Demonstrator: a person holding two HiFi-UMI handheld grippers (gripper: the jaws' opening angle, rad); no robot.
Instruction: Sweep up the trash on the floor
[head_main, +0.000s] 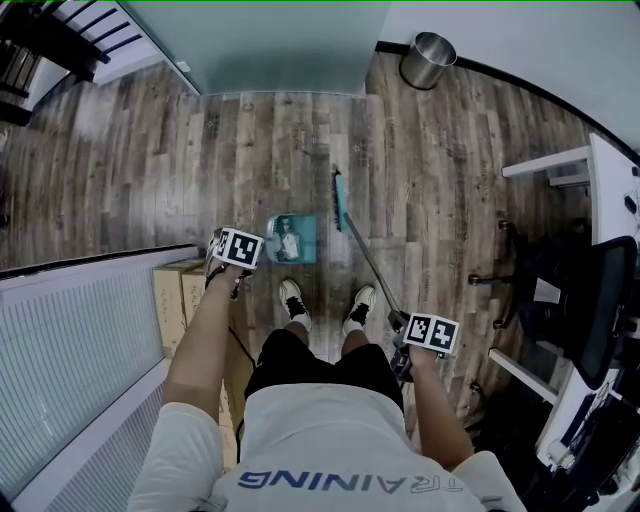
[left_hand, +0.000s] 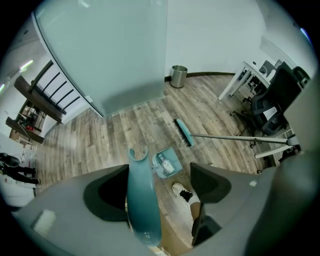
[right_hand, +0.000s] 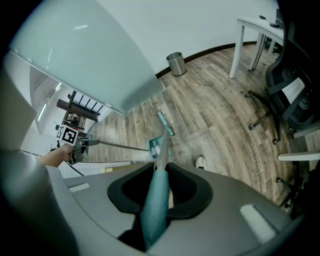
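On the wood floor just ahead of the person's shoes: teal dustpan (head_main: 309, 252) with the trash (head_main: 289, 238), looks like a small bottle, already lying in it. No other loose trash visible on the floor.

Left tongs (left_hand: 159, 172) wide apart, pointing down. The dustpan handle (left_hand: 142, 200) stands up between the jaws, close to one jaw, not clamped. Left hand is the nearer one to the pan, which sits just ahead of and below it.

Right tongs (right_hand: 160, 172) closed on the teal grip of the broom (head_main: 371, 262). Its long axis runs from the right hand forward and toward the left hand. The broom head (head_main: 340, 202) is just beside the pan's right edge, small gap, lying lengthwise away from the person.

Metal bin (head_main: 427, 60) well apart, by the far wall.

Judgement: sweeping looks about done. The next move turns on the upright handle inside the left jaws; closing there would take the pan.
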